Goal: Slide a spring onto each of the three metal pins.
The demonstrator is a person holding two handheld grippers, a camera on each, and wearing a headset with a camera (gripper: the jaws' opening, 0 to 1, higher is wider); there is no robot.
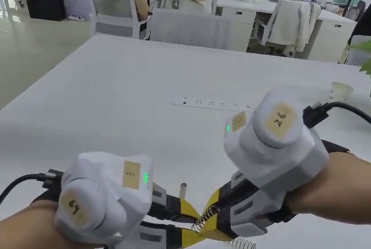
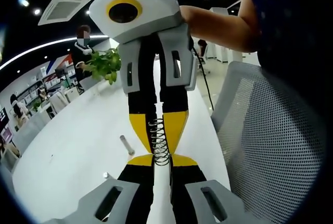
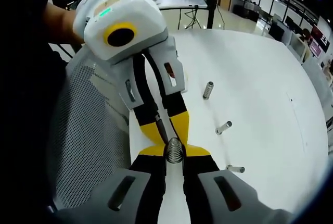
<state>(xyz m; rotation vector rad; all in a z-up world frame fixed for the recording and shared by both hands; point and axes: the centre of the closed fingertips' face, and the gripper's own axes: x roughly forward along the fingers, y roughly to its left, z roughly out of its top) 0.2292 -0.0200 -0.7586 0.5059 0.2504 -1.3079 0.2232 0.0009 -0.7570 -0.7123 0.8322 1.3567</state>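
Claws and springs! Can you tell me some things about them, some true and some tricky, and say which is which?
1. The right claw holds a spring. True.
2. The left claw holds a leaf. False: it grips a pin.
3. The table is black. False: it is white.
4. A loose pin is on the table. True.
5. The claws are far apart. False: their tips nearly touch.

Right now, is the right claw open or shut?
Shut: the right claw pinches the spring between its yellow tips.
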